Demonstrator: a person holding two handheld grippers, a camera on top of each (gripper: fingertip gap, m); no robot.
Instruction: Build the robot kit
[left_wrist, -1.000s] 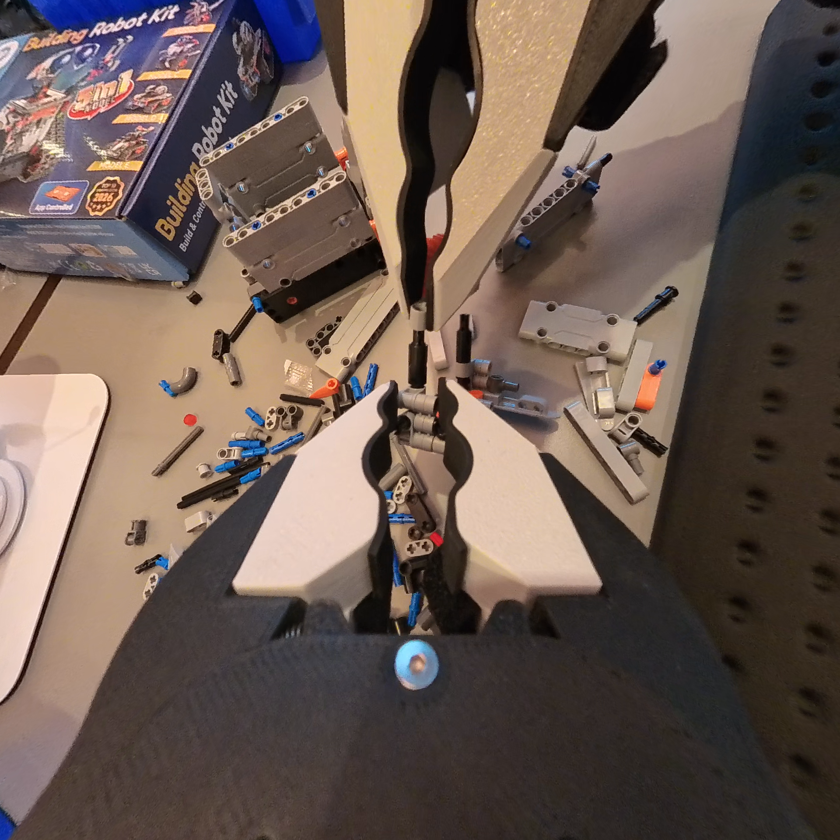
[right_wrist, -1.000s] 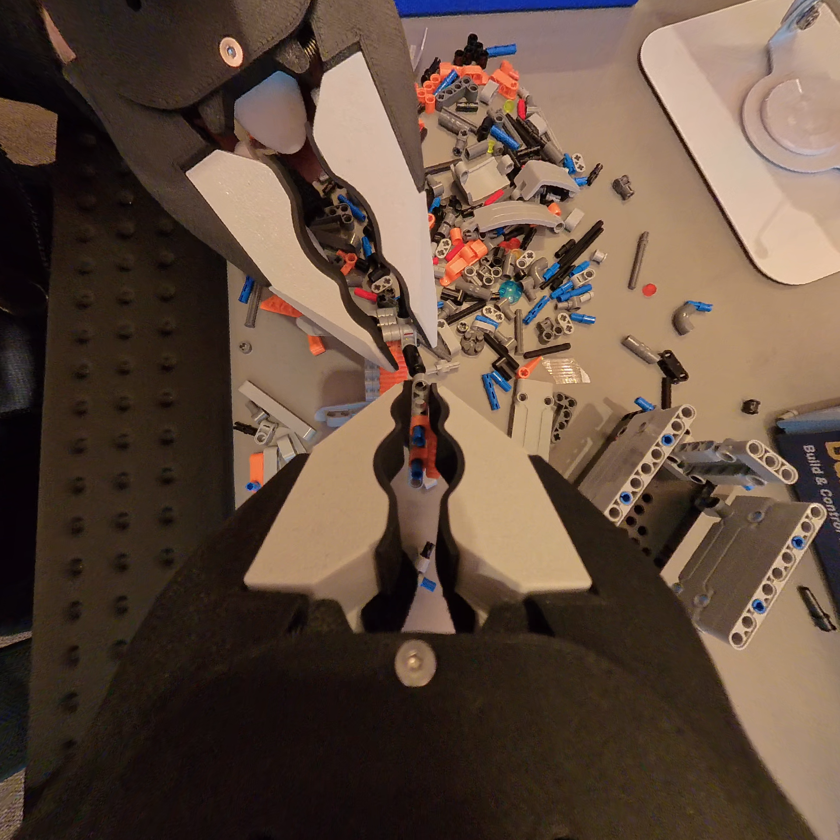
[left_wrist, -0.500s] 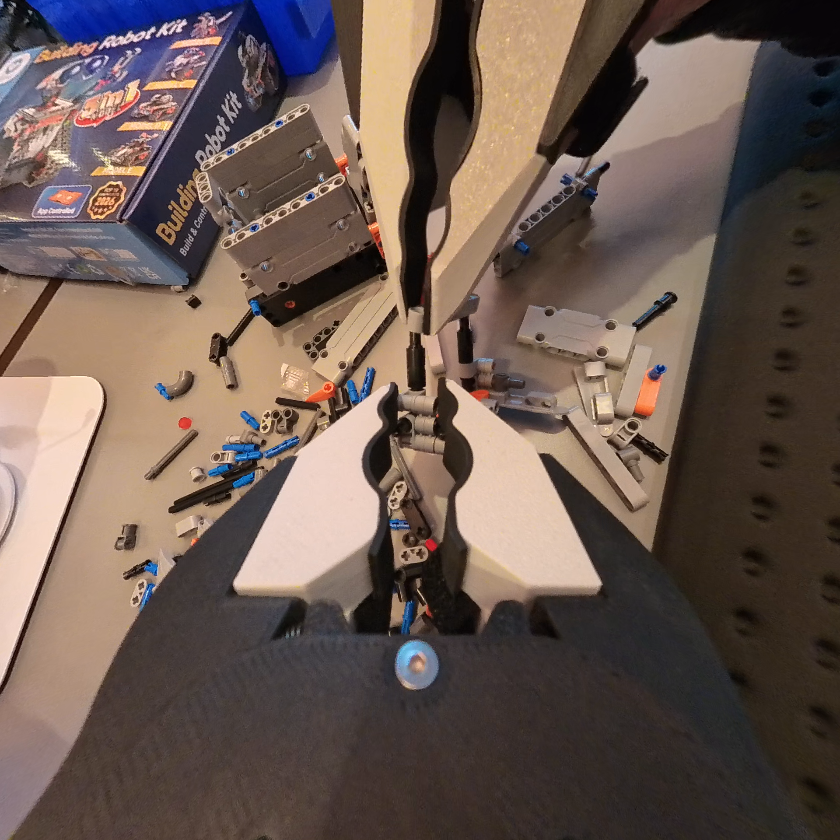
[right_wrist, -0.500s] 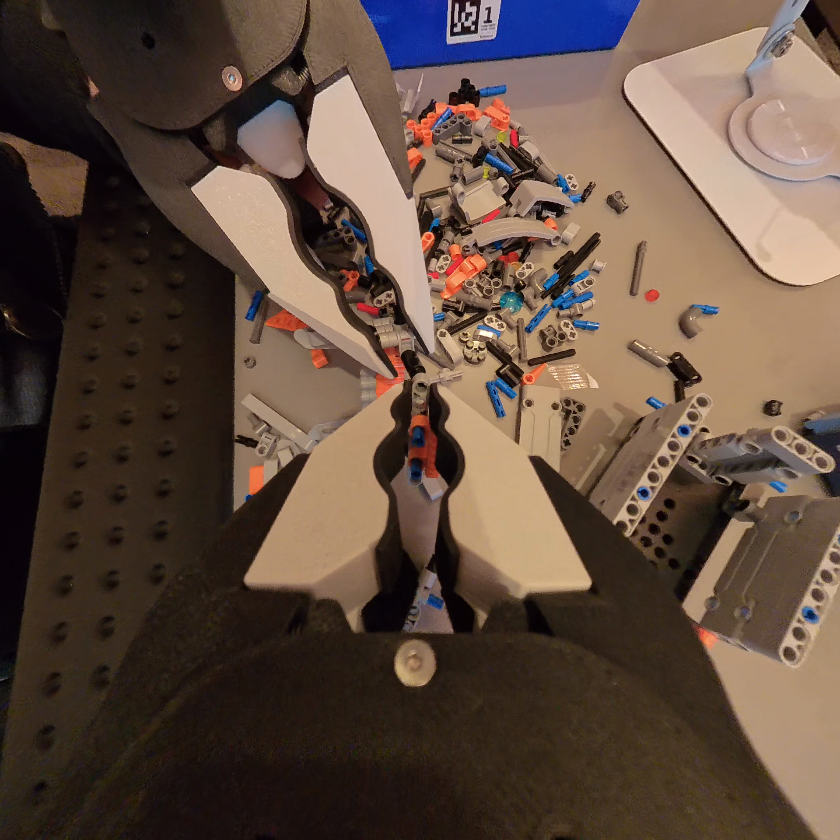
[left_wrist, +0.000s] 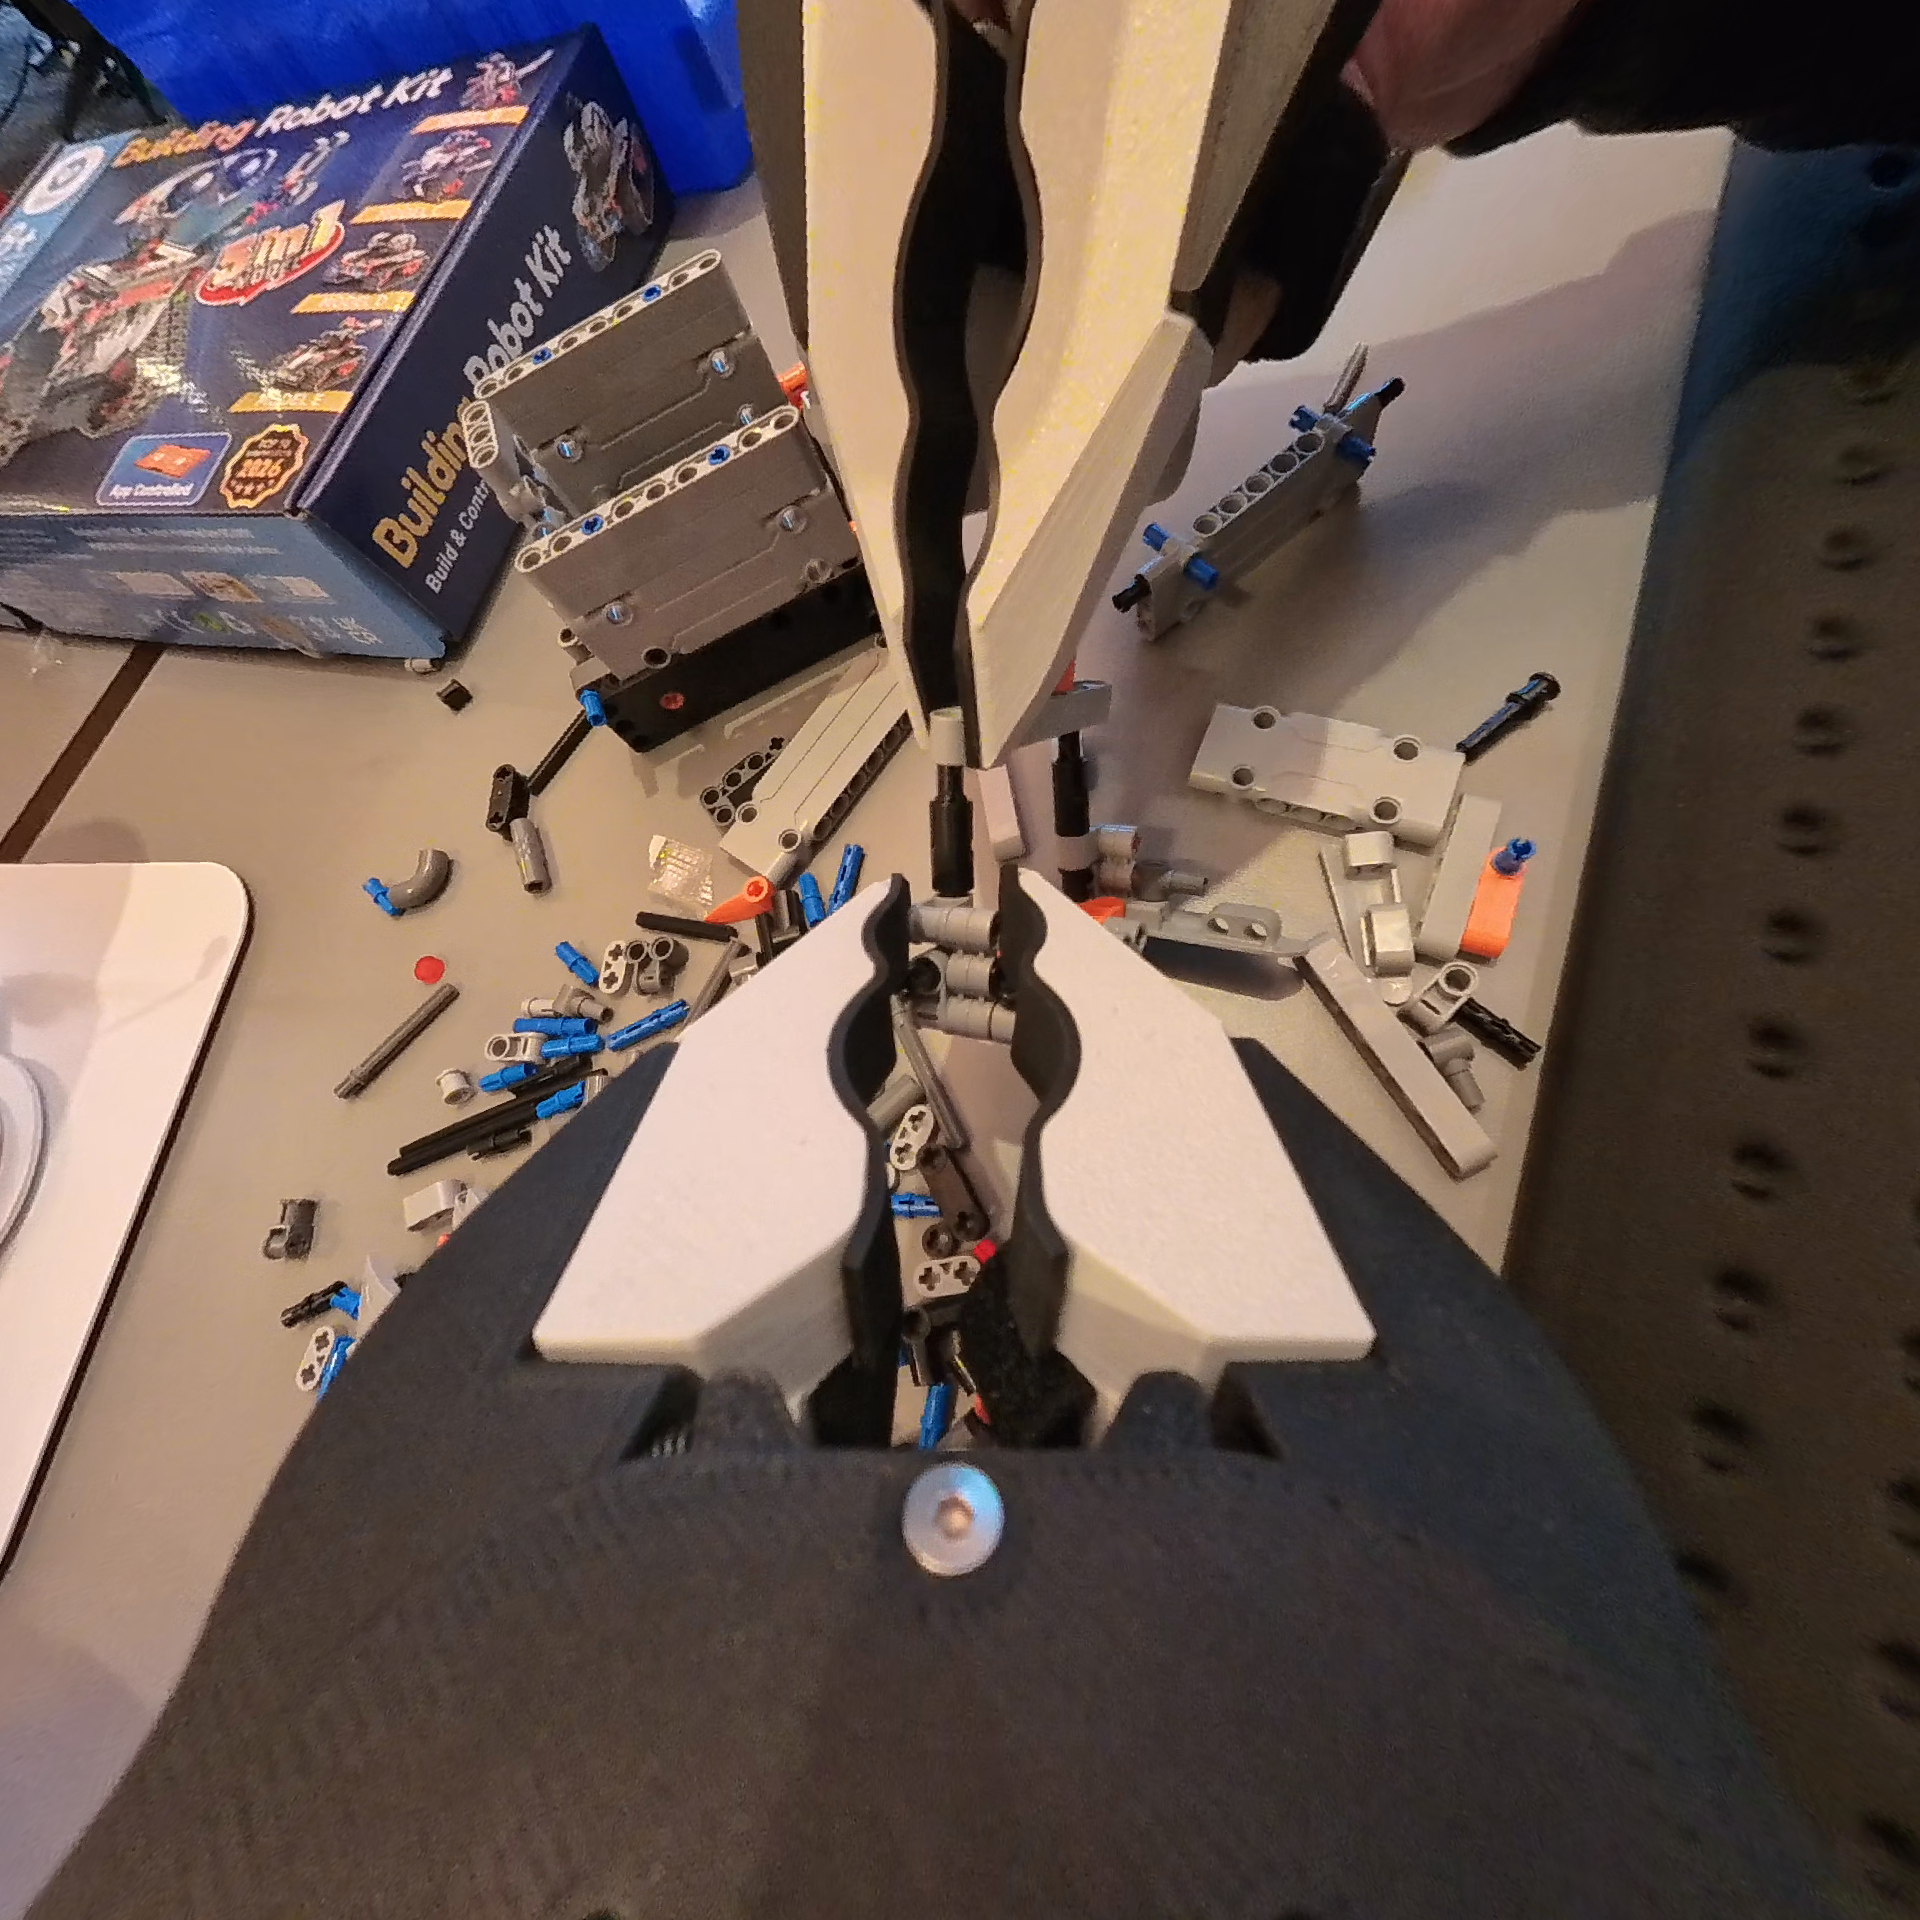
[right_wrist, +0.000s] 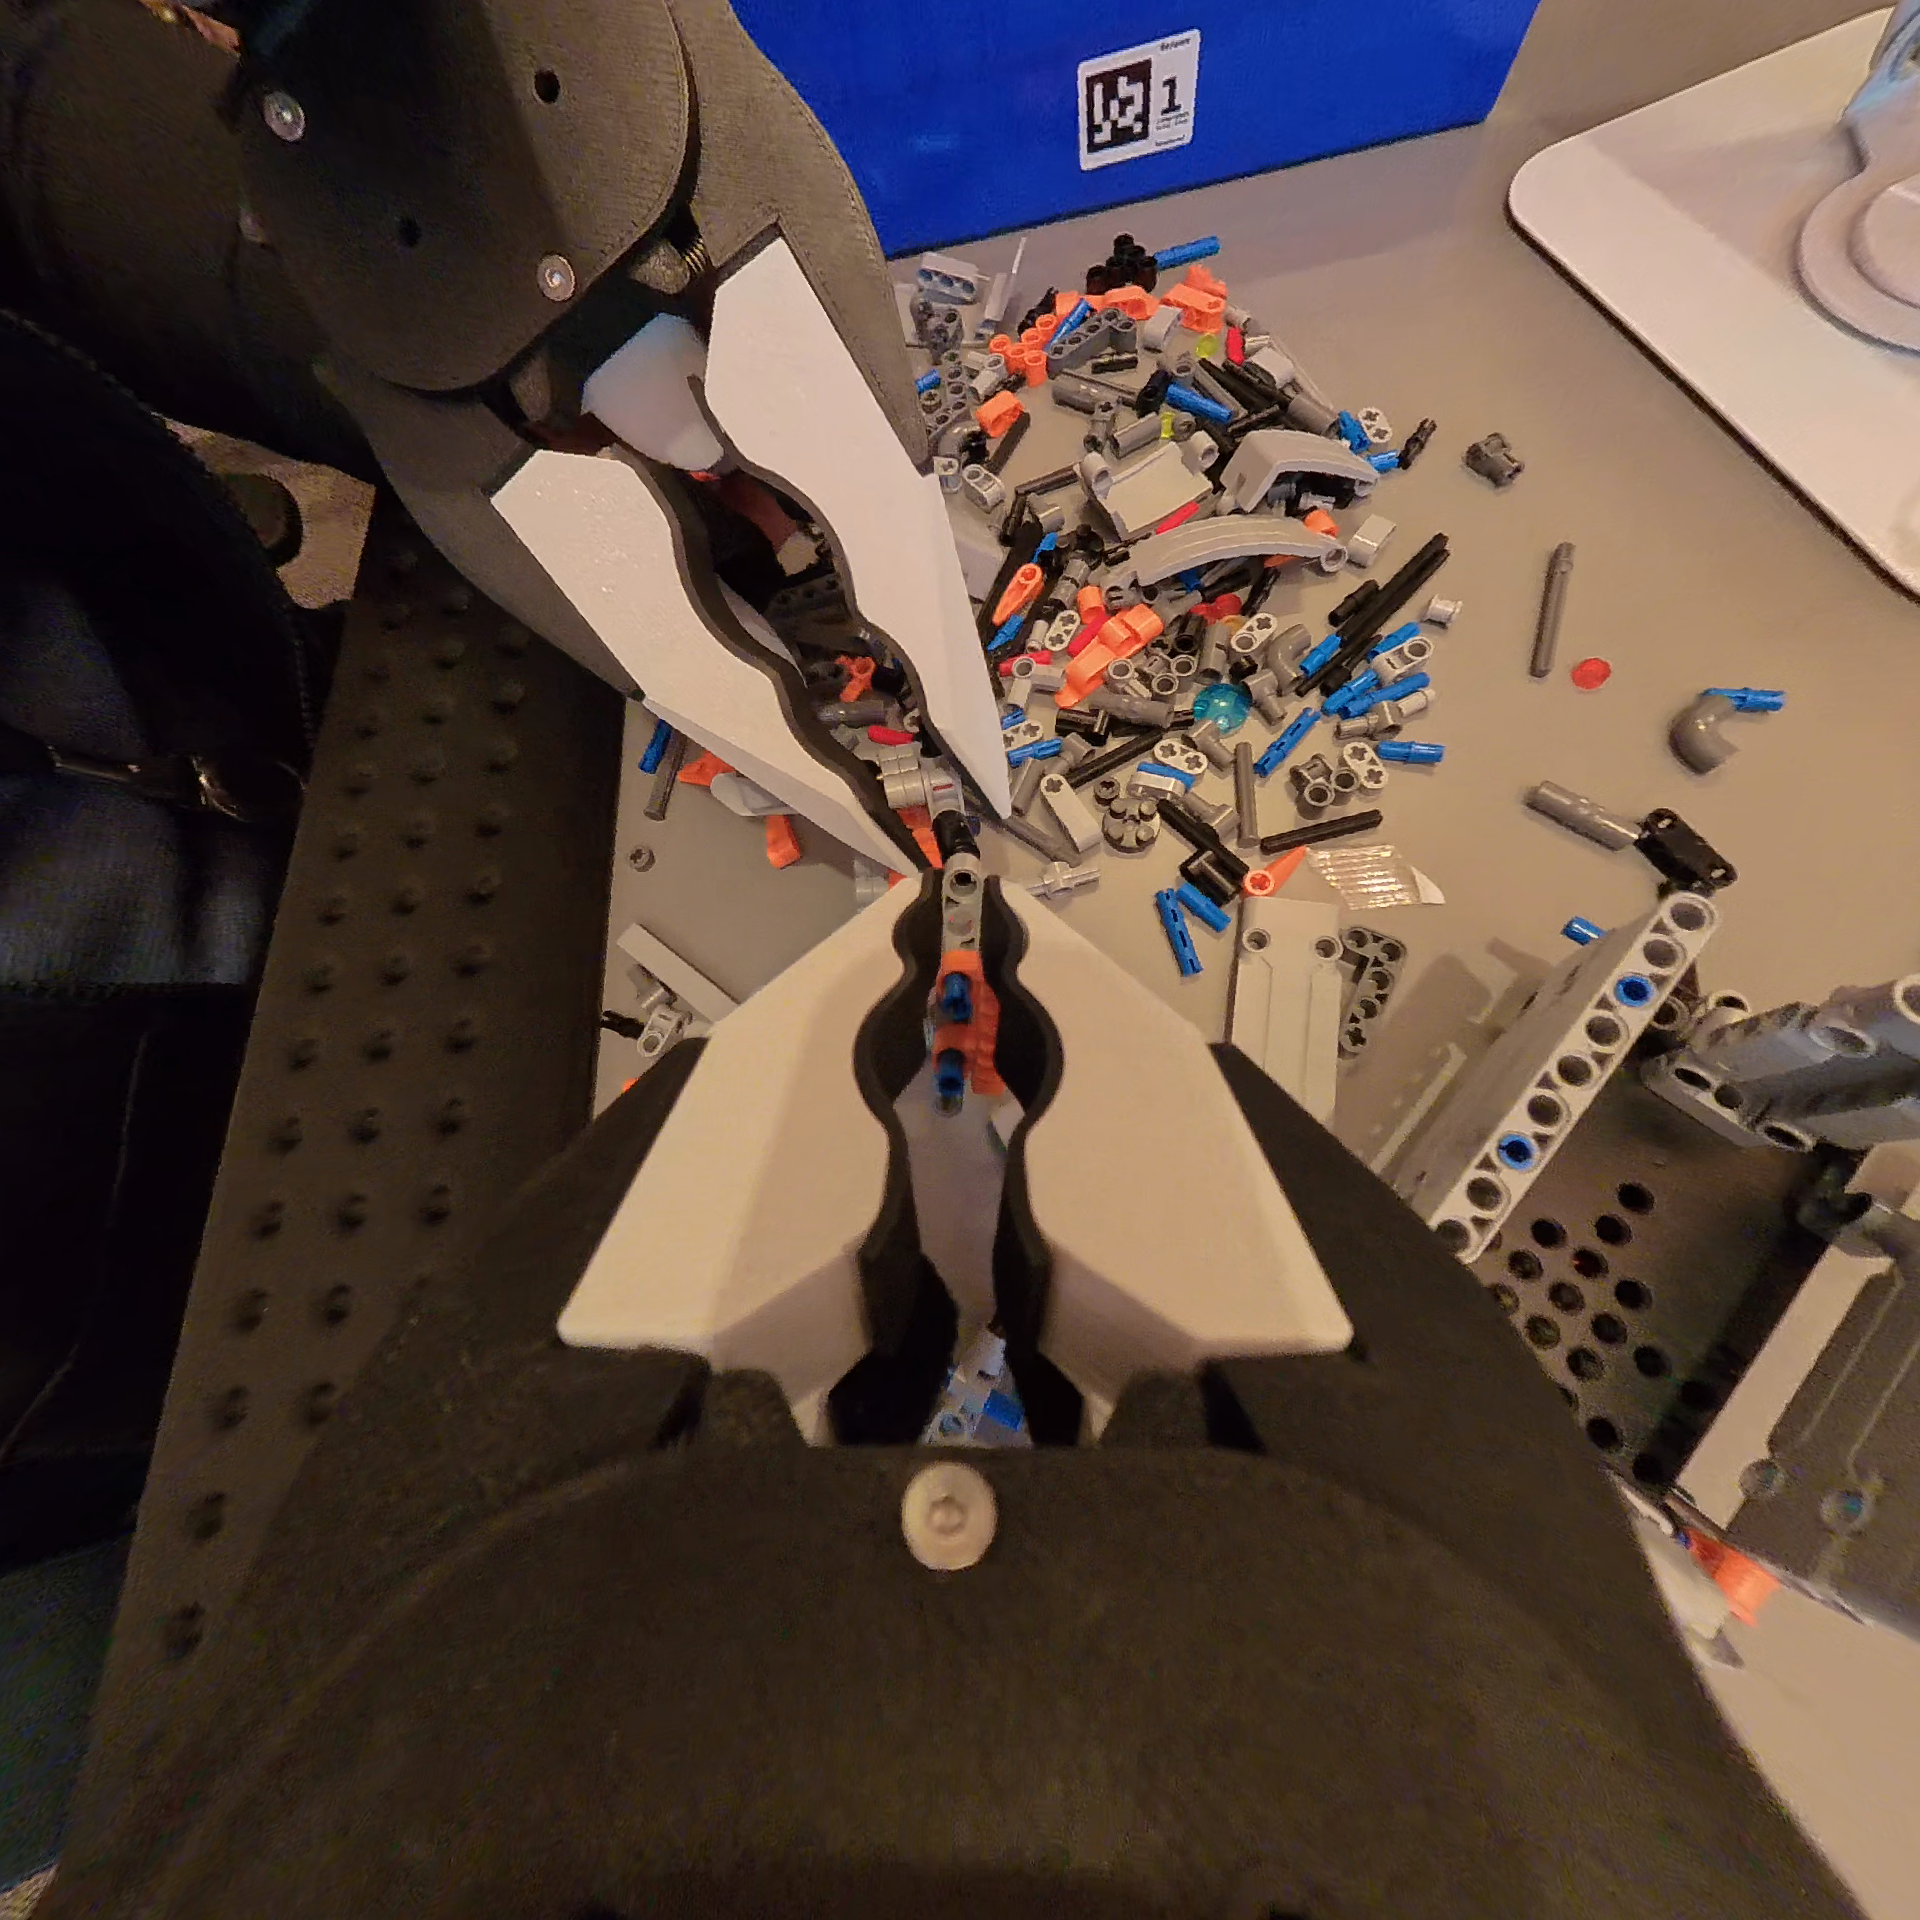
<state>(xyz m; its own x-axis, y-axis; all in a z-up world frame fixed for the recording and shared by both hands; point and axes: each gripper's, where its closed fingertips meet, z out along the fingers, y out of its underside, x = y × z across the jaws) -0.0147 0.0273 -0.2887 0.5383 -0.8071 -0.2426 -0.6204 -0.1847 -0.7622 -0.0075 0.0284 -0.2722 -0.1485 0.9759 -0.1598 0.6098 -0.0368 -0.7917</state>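
My left gripper (left_wrist: 951, 891) is shut on a small stack of grey connectors (left_wrist: 961, 925). My right gripper (right_wrist: 961, 883) is shut on a thin grey beam (right_wrist: 961, 909) with orange and blue pieces behind it. The two grippers meet tip to tip above the grey table (left_wrist: 260, 790). In the left wrist view the right gripper (left_wrist: 951, 727) comes down from above. A black pin (left_wrist: 949, 831) runs from the beam end to the connectors. In the right wrist view the left gripper (right_wrist: 951, 831) reaches in from the upper left with the connectors (right_wrist: 914, 779).
A pile of loose building pieces (right_wrist: 1195, 623) lies beyond the tips. A grey panel assembly (left_wrist: 665, 488) and the kit box (left_wrist: 260, 343) stand at the left. There are also a white tray (left_wrist: 94, 1091), a blue bin (right_wrist: 1351, 94) and a dark perforated mat (left_wrist: 1766, 1039). The grippers are tip to tip, or close to it.
Both grippers stay shut and tip to tip. The right wrist view has tilted up, so the blue bin shows and the panel assembly has slid to its lower right.
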